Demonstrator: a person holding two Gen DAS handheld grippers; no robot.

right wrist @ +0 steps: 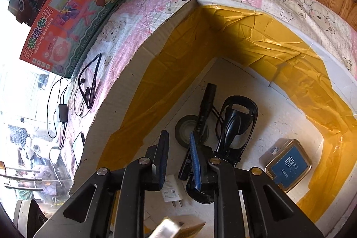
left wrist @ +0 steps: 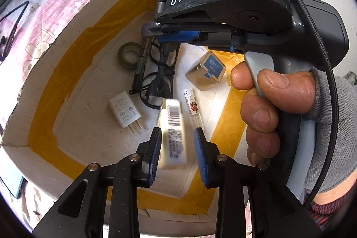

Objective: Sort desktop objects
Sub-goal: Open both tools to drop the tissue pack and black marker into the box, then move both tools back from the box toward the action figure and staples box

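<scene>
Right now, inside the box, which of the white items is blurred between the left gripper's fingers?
The white barcoded packet, blurred between the left gripper fingers. The white charger plug lies sharp on the floor, left of it.

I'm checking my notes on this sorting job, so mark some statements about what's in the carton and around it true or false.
1. The tin has a blue lid. True.
2. The charger lies outside the carton. False: it lies on the carton's floor.
3. The glasses lie beside the tape roll. True.
4. The right gripper grips the tin. False: its jaws stand open with nothing between them, and the tin lies apart to one side.
5. The earphones lie in the carton. False: they lie on the quilt outside it.
</scene>
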